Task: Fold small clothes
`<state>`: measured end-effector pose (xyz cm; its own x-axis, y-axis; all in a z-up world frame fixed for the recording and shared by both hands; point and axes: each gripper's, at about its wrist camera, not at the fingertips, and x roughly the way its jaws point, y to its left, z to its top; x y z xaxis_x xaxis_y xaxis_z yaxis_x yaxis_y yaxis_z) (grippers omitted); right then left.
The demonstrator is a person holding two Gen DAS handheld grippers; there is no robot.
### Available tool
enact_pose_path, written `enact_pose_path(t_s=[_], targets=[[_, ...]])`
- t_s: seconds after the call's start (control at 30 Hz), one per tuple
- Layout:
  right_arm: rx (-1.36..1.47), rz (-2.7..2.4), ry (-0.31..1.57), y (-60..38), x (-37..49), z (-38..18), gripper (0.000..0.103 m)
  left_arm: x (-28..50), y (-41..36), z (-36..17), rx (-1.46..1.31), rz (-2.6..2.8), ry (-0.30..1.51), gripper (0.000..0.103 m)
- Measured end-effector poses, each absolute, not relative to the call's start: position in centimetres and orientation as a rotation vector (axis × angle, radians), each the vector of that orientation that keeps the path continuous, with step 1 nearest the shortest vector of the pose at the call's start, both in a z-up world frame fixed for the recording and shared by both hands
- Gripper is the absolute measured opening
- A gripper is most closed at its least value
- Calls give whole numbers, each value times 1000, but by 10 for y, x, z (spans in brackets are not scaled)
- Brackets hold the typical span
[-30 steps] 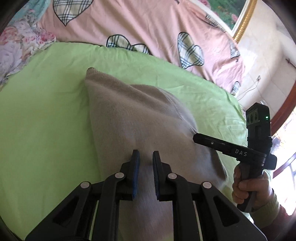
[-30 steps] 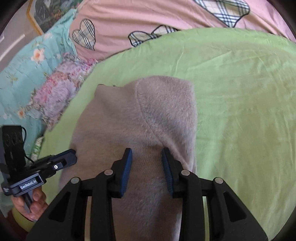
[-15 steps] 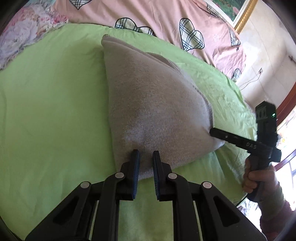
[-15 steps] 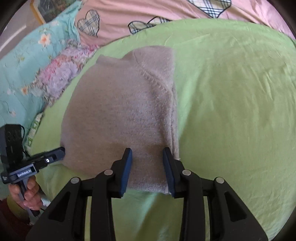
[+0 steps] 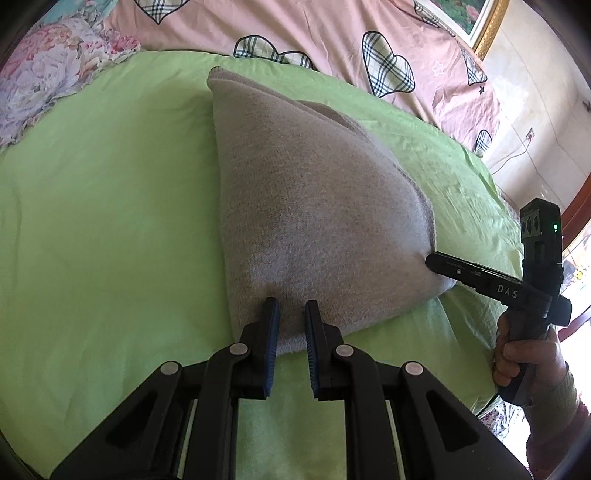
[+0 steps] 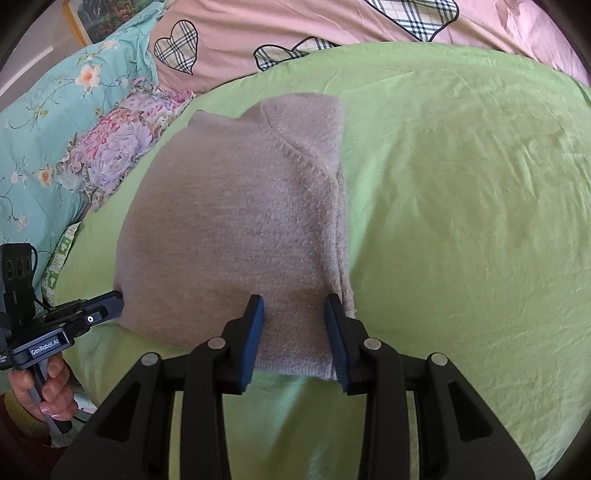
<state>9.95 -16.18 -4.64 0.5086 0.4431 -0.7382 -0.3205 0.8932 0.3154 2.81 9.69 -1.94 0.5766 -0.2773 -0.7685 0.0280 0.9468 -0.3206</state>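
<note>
A green sheet [image 5: 110, 206] covers the bed and fills most of both views, lightly creased on its right part in the right wrist view. Beyond its far edge lies a pink quilt [image 5: 295, 29] printed with plaid hearts, and at the far left sit a teal floral pillow [image 6: 48, 122] and a purple-and-pink flowered cushion [image 6: 114, 151]. A gilt picture frame [image 5: 487, 22] shows at the far right corner of the left wrist view.

On the middle of the green sheet lies the grey knitted sweater [image 5: 314, 214], folded into a compact, roughly rectangular bundle with a raised seam running diagonally across its top layer and a doubled edge along its right side. Its near hem rests flat on the sheet.

The left tongs [image 5: 291, 332] are set at the near left corner of the bundle, their blue-padded fingers narrowly spread with a strip of the hem between them; the knit does not look pinched. The right tongs [image 6: 295, 336] are at the near right corner, spread wider, with the hem lying loose between the pads. From the left wrist view the right tongs' tip touches the sweater's right edge, and the right hand [image 5: 524, 365] grips the handle, while the left hand [image 6: 44, 391] holds its own.
</note>
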Motion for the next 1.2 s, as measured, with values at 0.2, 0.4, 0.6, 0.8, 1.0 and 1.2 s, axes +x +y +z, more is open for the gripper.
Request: enact_pose_path(t_s=[0.2, 0.4, 0.6, 0.8, 1.0, 1.2], targets=[[156, 450, 946, -163, 98, -43, 36, 27, 105, -18, -338, -187, 948, 13], [199, 448, 916, -167, 101, -17, 36, 21, 104, 4, -282, -173, 927, 28], [263, 440, 893, -173, 138, 0, 37, 53, 119, 29, -283, -148, 868, 47], [336, 423, 887, -172, 171, 1, 37, 89, 135, 27, -327, -128, 873, 49], [359, 423, 910, -170, 212, -7, 53, 148, 162, 10, -427, -157, 904, 49], [418, 443, 975, -163, 262, -25, 53, 232, 199, -15, -610, -218, 938, 49]])
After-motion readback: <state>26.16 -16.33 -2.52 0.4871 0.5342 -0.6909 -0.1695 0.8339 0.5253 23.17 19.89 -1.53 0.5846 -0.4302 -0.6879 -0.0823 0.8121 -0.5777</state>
